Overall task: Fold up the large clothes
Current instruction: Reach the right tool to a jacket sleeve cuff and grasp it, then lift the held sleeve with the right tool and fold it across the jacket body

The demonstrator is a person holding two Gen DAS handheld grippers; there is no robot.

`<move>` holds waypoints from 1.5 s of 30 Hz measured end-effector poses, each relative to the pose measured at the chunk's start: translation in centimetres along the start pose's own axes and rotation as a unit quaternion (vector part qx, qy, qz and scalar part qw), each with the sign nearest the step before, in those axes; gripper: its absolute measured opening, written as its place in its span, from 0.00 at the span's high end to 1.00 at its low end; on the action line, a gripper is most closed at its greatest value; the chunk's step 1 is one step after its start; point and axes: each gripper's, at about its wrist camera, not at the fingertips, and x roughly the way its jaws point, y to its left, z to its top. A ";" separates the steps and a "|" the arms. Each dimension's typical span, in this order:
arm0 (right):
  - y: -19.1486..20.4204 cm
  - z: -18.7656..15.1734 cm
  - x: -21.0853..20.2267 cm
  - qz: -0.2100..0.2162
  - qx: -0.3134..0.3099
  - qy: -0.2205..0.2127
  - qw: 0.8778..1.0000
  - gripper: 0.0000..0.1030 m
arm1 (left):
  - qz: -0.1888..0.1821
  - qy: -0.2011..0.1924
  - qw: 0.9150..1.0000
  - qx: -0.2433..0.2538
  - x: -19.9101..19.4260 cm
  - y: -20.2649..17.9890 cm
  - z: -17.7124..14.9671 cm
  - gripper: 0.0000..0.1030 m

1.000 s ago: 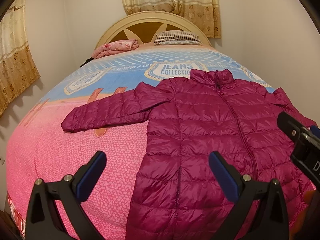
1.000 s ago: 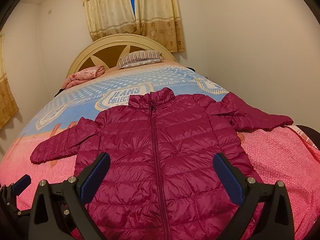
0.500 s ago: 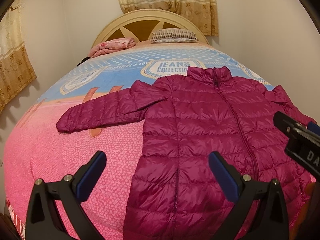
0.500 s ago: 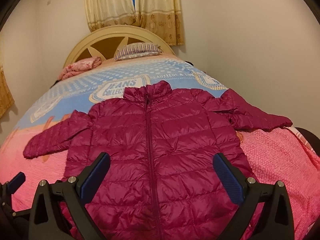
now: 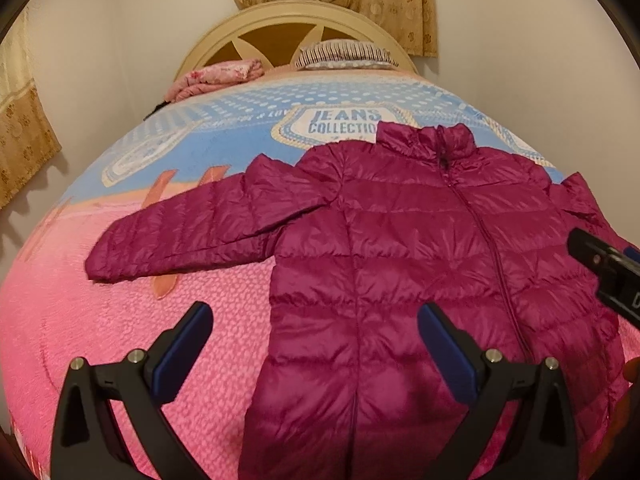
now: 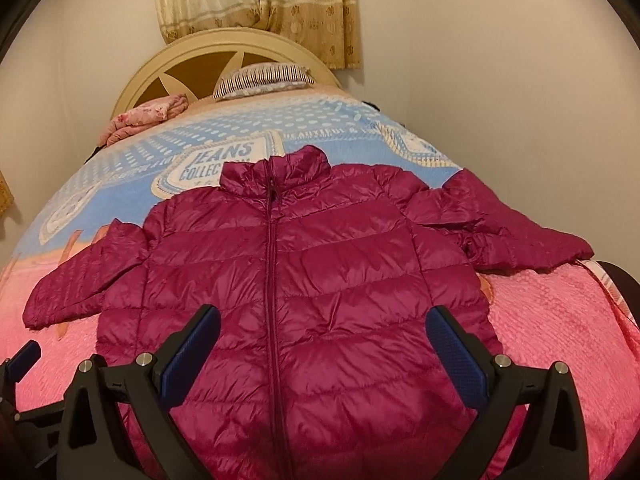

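A magenta quilted puffer jacket (image 5: 420,264) lies flat on the bed, zipped, collar toward the headboard, both sleeves spread out. It fills the middle of the right wrist view (image 6: 320,288). My left gripper (image 5: 316,344) is open and empty above the jacket's lower left side and hem. My right gripper (image 6: 324,348) is open and empty above the jacket's lower front, over the zipper. Part of the right gripper (image 5: 608,276) shows at the right edge of the left wrist view, and a fingertip of the left gripper (image 6: 24,356) at the right wrist view's left edge.
The bed has a pink and blue blanket (image 5: 120,320) reaching the cream headboard (image 5: 288,28). A striped pillow (image 5: 344,52) and a folded pink floral cloth (image 5: 216,80) lie at the head. Walls stand close on both sides, with curtains (image 6: 260,4) behind.
Both grippers have moved forward and a little lower over the jacket. The jacket has not moved, and both grippers stay open.
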 end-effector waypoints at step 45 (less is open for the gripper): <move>-45.1 3.7 13.5 -0.153 0.388 0.098 0.903 0.92 | 0.015 0.054 0.994 -0.096 11.2 2.4 1.1 0.00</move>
